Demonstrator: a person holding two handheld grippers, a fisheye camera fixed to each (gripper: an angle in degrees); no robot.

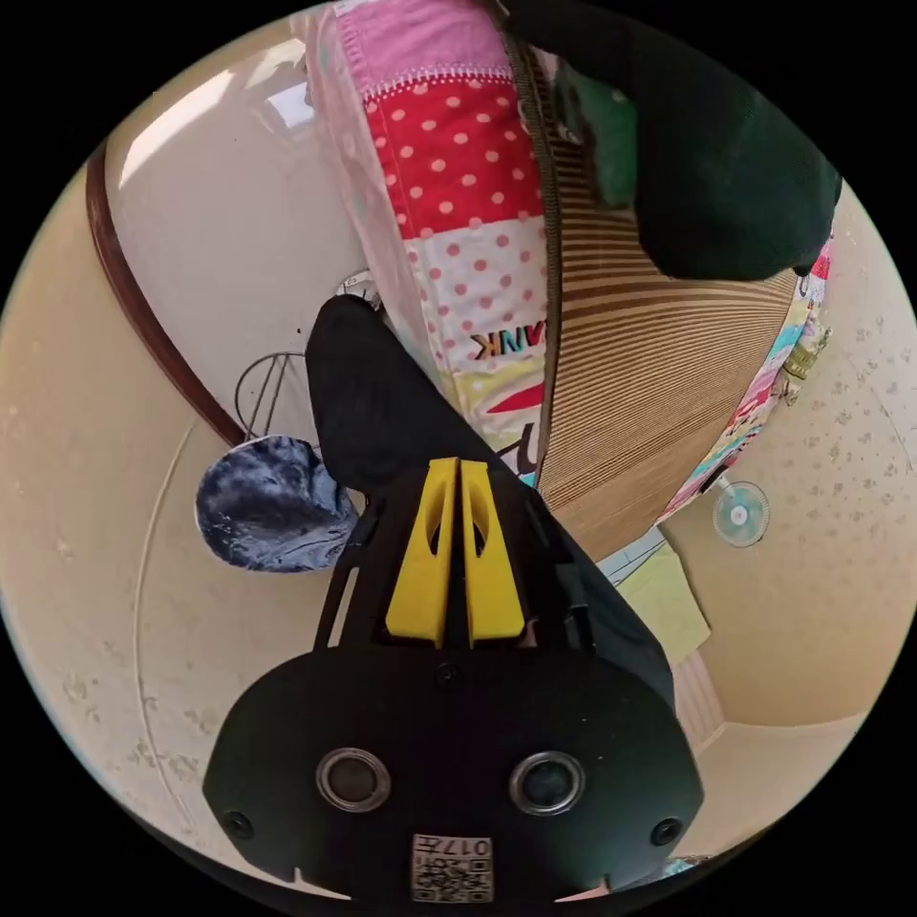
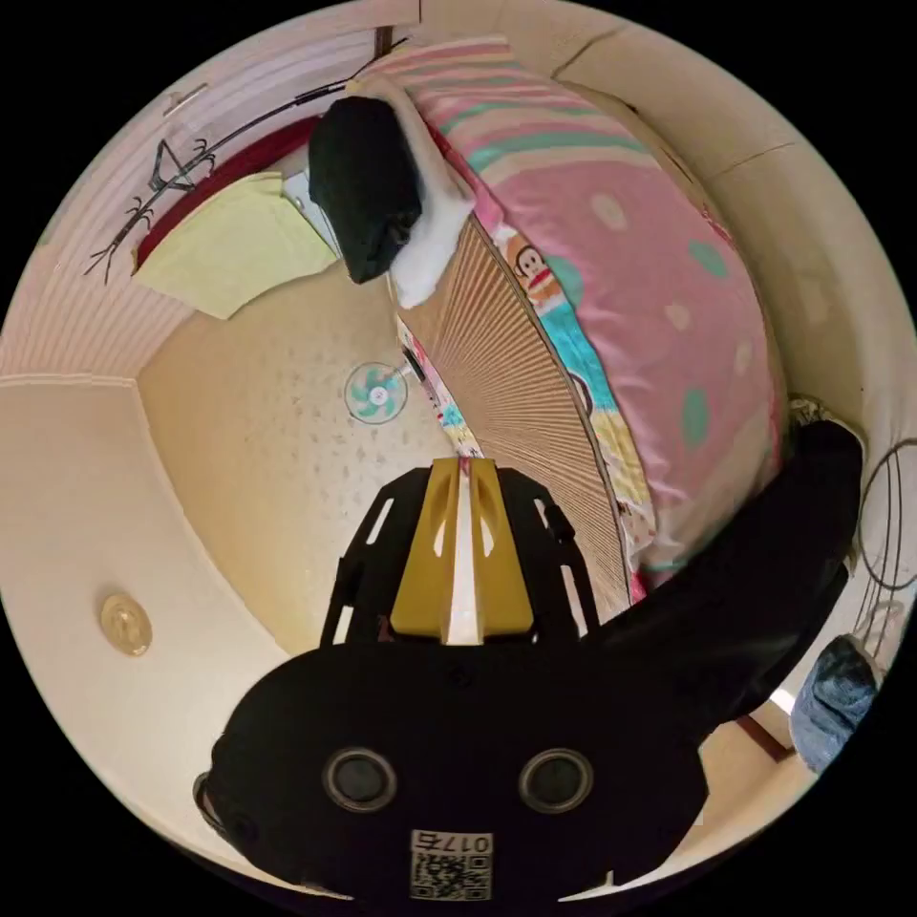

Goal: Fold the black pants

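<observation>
The black pants [image 1: 382, 411] hang as a dark, soft length of cloth in the left gripper view, running from the yellow jaws of the left claw [image 1: 457, 463] away toward the bed. The two jaws stand pressed close together with only a thin dark line between them, and black cloth lies around and behind their tips; whether the cloth is really pinched between them cannot be told. In the right gripper view the black pants [image 2: 755, 592] drape as a broad dark band just beside the bed's edge, passing behind the black body of that gripper. The right claw [image 2: 463, 468] has its yellow jaws drawn near each other with a narrow pale gap between them, and nothing shows in that gap.

The bed carries a ribbed tan woven mat [image 1: 630, 373], also seen in the right gripper view [image 2: 516, 382]. Beside the mat lies a patchwork quilt [image 1: 458, 162] with red, pink and white polka-dot squares, and in the right gripper view a pink cover [image 2: 659, 277] with teal spots lies on the bed next to the mat. A dark folded garment [image 2: 363, 186] rests at the far end of the bed, against a white pillow [image 2: 430, 239]. A dark sleeve [image 1: 726, 162] crosses over the mat in the left gripper view. A blue fuzzy bundle [image 1: 272, 506] lies near the bed. A small standing fan [image 2: 377, 392] stands close to the bed's side, and a yellow-green sheet [image 2: 229, 248] lies beyond it.
</observation>
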